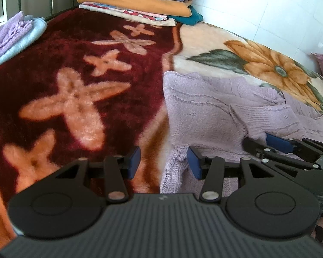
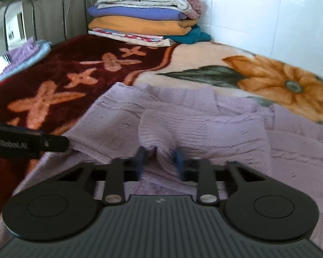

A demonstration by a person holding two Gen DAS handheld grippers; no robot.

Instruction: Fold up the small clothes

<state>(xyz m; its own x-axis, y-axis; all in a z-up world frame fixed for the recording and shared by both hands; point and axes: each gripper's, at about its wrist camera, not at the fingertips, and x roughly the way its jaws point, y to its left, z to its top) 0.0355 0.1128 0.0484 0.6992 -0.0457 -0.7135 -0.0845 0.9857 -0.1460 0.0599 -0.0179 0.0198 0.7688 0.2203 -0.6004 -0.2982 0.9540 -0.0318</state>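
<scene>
Your right gripper pinches a fold of the lilac sweater; your left gripper hangs half-open, gripping nothing, at its edge.

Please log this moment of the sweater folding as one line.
stage: grasping | left tongs: open, empty, at lilac sweater edge | right tongs: closing around sweater cuff | surface: floral blanket

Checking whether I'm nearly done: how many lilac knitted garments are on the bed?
2: a lilac sweater spread in front of both grippers, and another, folded, on a light blue cloth at the bed's far left edge. Others may be hidden.
</scene>
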